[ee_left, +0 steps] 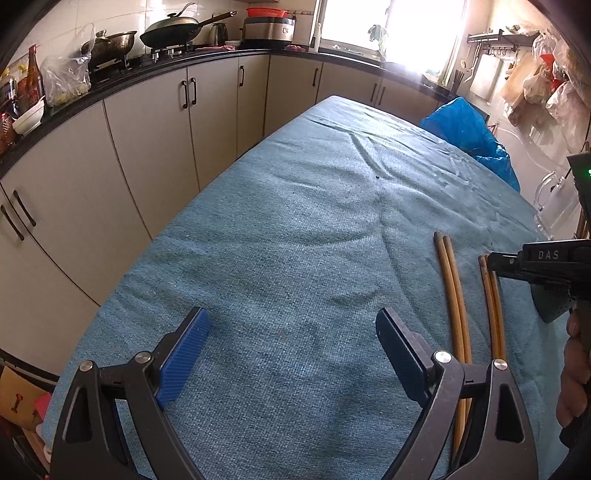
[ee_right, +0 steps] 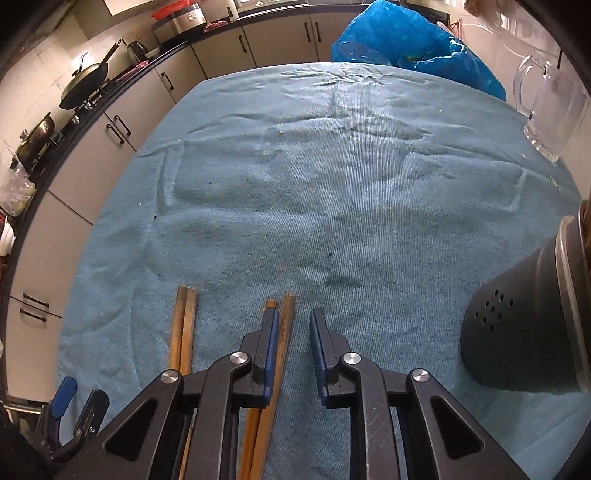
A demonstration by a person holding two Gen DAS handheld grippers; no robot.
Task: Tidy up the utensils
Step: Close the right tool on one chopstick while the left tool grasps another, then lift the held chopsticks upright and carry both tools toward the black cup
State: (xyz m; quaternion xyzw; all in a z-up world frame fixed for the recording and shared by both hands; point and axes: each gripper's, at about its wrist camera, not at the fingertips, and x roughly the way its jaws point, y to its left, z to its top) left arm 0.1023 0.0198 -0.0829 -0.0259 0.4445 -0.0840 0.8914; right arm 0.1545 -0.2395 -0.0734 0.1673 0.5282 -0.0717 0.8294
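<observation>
Two pairs of wooden chopsticks lie side by side on the blue cloth-covered table (ee_right: 332,184). The left pair (ee_right: 183,328) (ee_left: 456,302) lies free. The right pair (ee_right: 282,332) (ee_left: 493,306) lies under my right gripper (ee_right: 293,325), whose jaws are partly open; one stick lies between the fingers and the other beside the left finger (ee_right: 271,339), neither pinched. My right gripper also shows in the left wrist view (ee_left: 495,264). My left gripper (ee_left: 291,332) is wide open and empty, hovering left of both pairs. A dark perforated utensil holder (ee_right: 524,332) stands at the right.
A clear glass mug (ee_right: 550,107) stands at the table's far right edge. A blue plastic bag (ee_right: 413,40) sits beyond the far end. Kitchen cabinets and a counter with pans (ee_left: 173,29) run along the left.
</observation>
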